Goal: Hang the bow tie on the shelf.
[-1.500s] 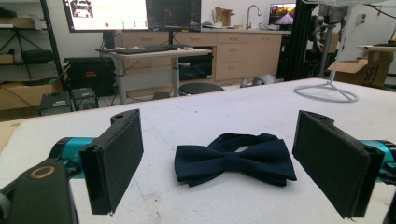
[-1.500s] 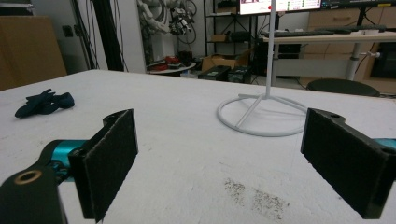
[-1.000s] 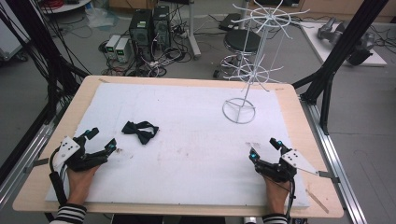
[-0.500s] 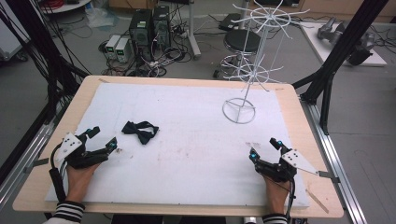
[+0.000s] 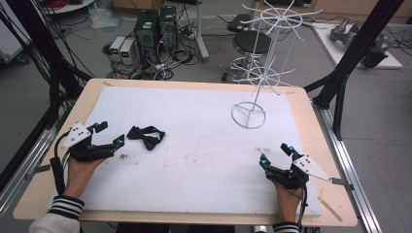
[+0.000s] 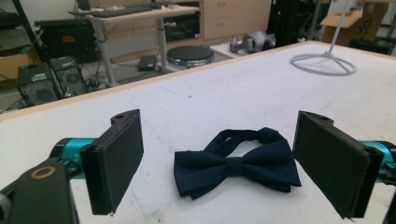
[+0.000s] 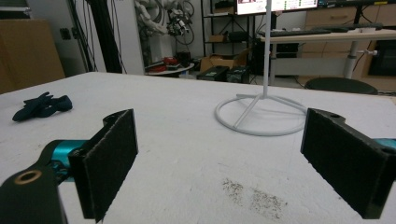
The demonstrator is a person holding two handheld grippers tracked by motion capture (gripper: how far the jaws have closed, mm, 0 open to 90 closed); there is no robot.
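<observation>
Left gripper view: bow tie (image 6: 237, 164) lies flat on the counter (image 5: 204, 145) just ahead, between the wide-open, empty fingers (image 6: 116, 158), long axis across the gap. Left gripper (image 5: 108, 136) nearer; right gripper (image 5: 275, 155) open, empty, well apart.

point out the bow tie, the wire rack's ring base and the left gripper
bow tie (image 6: 232, 164), left gripper view, centre knot
wire rack's ring base (image 5: 248, 115), high view, hub where the spokes meet
left gripper (image 5: 112, 134), high view, between its fingertips

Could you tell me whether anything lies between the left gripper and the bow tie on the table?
Nothing visible does. The left gripper is open, and the bow tie lies flat on the white table cover just ahead of its jaws, with bare cover between them.
</observation>
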